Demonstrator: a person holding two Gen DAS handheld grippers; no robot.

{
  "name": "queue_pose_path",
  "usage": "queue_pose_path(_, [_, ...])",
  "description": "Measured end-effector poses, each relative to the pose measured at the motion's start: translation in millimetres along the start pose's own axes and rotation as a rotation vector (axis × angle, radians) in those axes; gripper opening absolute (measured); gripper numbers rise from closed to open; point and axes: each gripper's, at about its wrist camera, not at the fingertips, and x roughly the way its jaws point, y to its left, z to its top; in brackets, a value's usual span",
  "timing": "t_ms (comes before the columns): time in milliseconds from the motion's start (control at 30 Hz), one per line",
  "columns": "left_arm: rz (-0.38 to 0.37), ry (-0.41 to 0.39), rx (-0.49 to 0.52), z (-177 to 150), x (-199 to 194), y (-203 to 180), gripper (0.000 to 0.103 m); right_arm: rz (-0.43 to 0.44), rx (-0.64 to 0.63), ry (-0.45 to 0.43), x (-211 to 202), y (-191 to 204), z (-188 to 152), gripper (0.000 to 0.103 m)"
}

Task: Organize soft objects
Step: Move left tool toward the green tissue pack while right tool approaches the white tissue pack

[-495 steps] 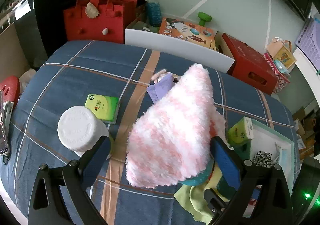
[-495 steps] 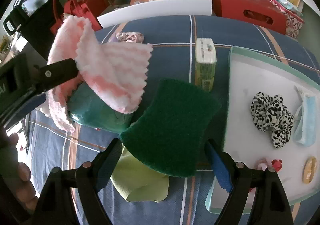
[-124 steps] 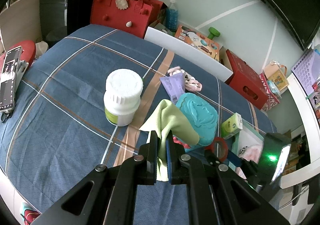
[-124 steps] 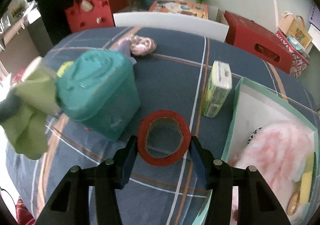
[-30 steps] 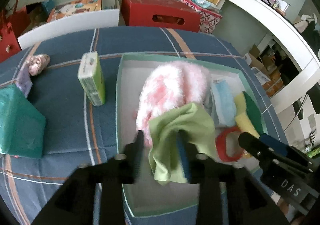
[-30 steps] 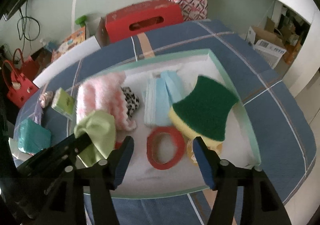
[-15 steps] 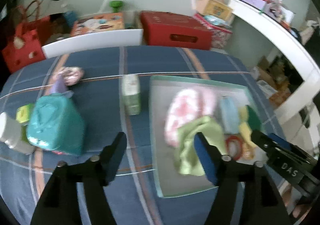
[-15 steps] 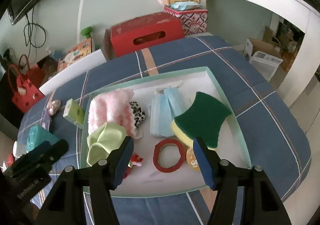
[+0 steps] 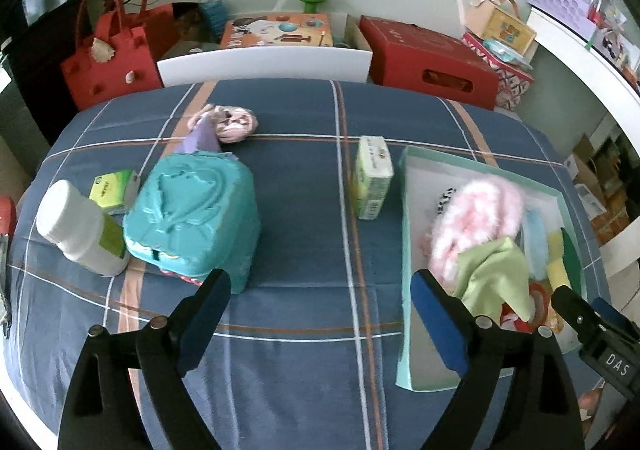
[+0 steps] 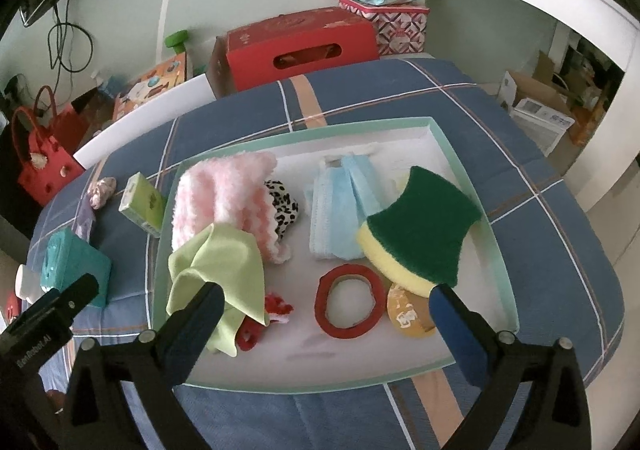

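A blue plaid bedcover (image 9: 296, 210) spreads under both cameras, with a red felt handbag (image 9: 108, 62) and a red cardboard box (image 9: 432, 62) on the floor behind it against a pale green wall. On the cover sits a shallow mint-rimmed tray (image 10: 496, 246) that holds the soft things: a fluffy pink-and-white cloth (image 10: 224, 190) lies at its far left, a lime-green cloth (image 10: 220, 270) is crumpled just in front of and touching it, a leopard-print scrunchie (image 10: 284, 206) peeks out beside the pink cloth, light blue face masks (image 10: 340, 206) lie in the middle, and a green-and-yellow sponge (image 10: 420, 230) leans at the right. A red tape ring (image 10: 348, 302) lies flat near the tray's front. The left gripper (image 9: 316, 326) hovers over bare bedcover left of the tray, its jaws opening with nothing between them. The right gripper (image 10: 324, 326) hangs above the tray's front part, its jaws likewise opening wide and gripping nothing. Outside the tray stand a teal plastic container (image 9: 192, 218), a white bottle (image 9: 80, 230) and a green tissue pack (image 9: 372, 182).
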Motion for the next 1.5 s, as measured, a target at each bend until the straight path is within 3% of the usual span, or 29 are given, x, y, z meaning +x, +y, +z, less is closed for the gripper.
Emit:
queue_pose_path(333, [-0.007, -0.034, -0.046, 7.5, -24.7, 33.4, 0.092, 0.026, -0.015, -0.006, -3.9, 14.0, -0.7, 0.103])
queue_pose_path(467, [0.037, -0.059, -0.087, 10.6, -34.3, 58.9, 0.092, 0.047, -0.034, -0.031, -11.6, 26.1, -0.8, 0.103])
queue_pose_path(1000, [0.079, -0.087, -0.288, 9.7, -54.3, 152.9, 0.092, 0.161, -0.202, -0.035, -18.9, 111.9, -8.6, 0.103])
queue_pose_path(1500, [0.069, -0.091, -0.381, 14.9, -56.7, 197.4, 0.092, 0.211, -0.261, -0.054, -16.7, 173.8, 21.2, 0.103])
